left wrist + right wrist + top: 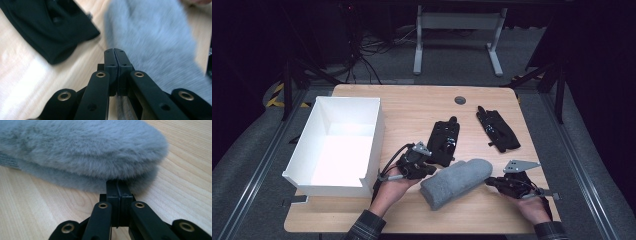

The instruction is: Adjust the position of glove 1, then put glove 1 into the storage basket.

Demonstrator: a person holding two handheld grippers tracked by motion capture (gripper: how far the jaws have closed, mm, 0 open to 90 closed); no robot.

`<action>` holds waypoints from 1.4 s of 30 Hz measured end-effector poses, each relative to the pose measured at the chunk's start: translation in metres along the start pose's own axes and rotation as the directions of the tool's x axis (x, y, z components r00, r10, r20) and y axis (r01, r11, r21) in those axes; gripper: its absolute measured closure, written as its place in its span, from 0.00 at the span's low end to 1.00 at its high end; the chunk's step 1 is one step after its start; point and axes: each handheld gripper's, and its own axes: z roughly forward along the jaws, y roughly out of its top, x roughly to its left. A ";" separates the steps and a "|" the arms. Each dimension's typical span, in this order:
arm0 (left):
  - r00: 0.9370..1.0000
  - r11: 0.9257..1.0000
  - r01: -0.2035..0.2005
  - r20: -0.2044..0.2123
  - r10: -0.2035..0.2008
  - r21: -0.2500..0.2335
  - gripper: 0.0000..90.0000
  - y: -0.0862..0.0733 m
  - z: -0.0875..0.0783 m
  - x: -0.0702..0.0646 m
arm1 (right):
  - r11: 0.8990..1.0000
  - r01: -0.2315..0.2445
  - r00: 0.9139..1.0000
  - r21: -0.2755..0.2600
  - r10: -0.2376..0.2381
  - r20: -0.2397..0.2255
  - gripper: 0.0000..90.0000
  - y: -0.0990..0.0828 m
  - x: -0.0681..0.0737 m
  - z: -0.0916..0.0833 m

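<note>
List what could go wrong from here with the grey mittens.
1. The right gripper is shut at the fuzzy edge of the grey mittens; it may hold only fur and slip.
2. The mittens look stacked as a pair, so a lift might take one and leave the other.
3. The left gripper is shut beside them, near a black glove, which a sweep could drag.

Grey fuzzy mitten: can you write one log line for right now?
grey mitten: flat on table | left gripper: shut, at its edge | right gripper: shut, at its rounded end | white box: left
</note>
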 end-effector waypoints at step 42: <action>0.997 0.996 -0.054 0.053 0.058 -0.065 0.59 -0.019 -0.011 -0.033 | 0.999 0.037 0.999 0.022 -0.037 0.012 0.62 0.024 -0.003 0.030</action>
